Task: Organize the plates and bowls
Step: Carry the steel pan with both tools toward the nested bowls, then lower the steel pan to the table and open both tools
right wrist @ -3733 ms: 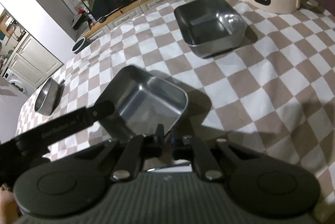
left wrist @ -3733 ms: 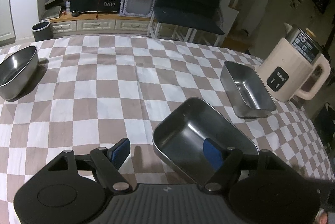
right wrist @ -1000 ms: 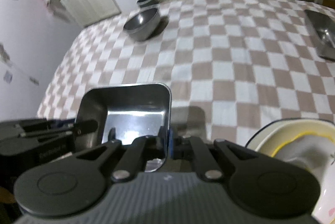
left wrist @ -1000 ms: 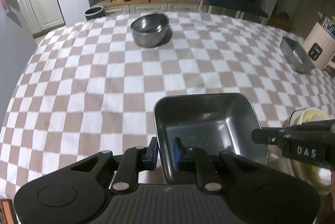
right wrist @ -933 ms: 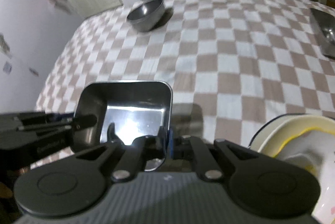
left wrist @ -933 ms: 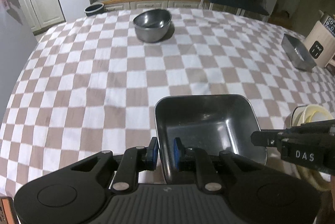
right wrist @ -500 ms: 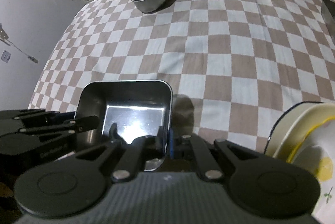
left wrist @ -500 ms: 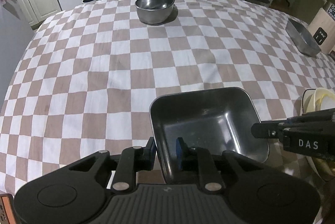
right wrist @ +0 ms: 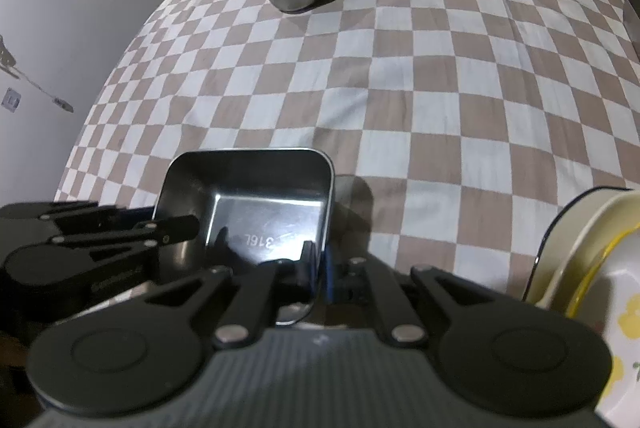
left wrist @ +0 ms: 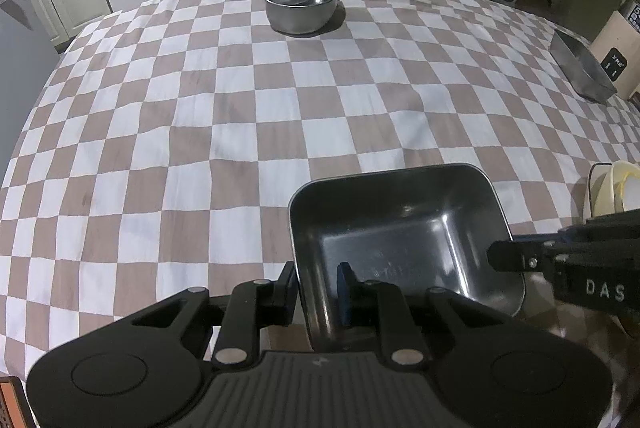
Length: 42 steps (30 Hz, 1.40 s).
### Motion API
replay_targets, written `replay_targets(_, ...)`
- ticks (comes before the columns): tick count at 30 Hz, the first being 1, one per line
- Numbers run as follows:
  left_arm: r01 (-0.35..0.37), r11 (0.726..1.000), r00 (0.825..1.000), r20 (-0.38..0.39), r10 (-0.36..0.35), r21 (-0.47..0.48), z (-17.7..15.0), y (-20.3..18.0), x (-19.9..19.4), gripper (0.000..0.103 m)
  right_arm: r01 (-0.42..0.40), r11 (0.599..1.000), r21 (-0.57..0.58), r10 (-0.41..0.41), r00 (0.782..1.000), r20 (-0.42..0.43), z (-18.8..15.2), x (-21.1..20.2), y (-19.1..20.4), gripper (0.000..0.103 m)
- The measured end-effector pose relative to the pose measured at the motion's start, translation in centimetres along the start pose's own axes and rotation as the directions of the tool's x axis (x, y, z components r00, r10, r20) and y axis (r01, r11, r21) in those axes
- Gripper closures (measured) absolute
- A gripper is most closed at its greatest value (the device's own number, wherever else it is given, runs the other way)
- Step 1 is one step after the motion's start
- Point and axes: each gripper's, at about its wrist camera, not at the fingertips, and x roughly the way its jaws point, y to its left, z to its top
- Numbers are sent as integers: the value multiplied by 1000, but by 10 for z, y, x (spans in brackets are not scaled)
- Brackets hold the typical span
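Checkered brown-and-white cloth is covering the table [left wrist: 224, 115] in a dim kitchen, and we are holding the rectangular steel tray [left wrist: 404, 240] between both tools at the near edge. Our left gripper [left wrist: 318, 286] is clamped on the tray's near-left rim, one pad inside the wall and one outside. Our right gripper [right wrist: 316, 268] is pinching the near-right rim the same way, so both jaws are gripping the tray rather than hanging slack. Seen from the left wrist, the tray's long axis is running left to right, across our fingers, and it is holding nothing; a "316L" stamp is showing on its floor in the right wrist view.

Taking the tray as our landmark, the round steel bowl [left wrist: 301, 1] is sitting far beyond it, also without contents. A second steel tray [left wrist: 580, 67] is lying far off to its right, just beside the beige kettle [left wrist: 618, 47]. Cream plates [right wrist: 592, 268] are stacked in a wire rack close to its right, so we are judging the right arm nearer to them.
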Motion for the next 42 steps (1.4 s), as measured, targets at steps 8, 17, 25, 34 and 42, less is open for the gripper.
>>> replay_targets(8,6,1000,1000,-6,-6,9,1,0,1,78,-25,1000,11,24,1000,3,0,1,-3,88)
replay_targets(17,-4,1000,1000,-13,4,-13,-1,5,0,59,-16,1000,9,16,999,38,3,-5,-5,59)
replay_targets(25,-8,999,1000,17,9,-31,0,9,-16,40,11,1000,24,-13,997,76,2,-9,-11,34)
replay_targets(34,-24,997,996,79,30,-68,2,9,-38,8,15,1000,-3,-14,984,175,0,-33,-17,1)
replay_targets(42,-7,997,989,147,17,-71,17,-7,-53,0,39,999,15,-41,962,268,1,-65,-44,1)
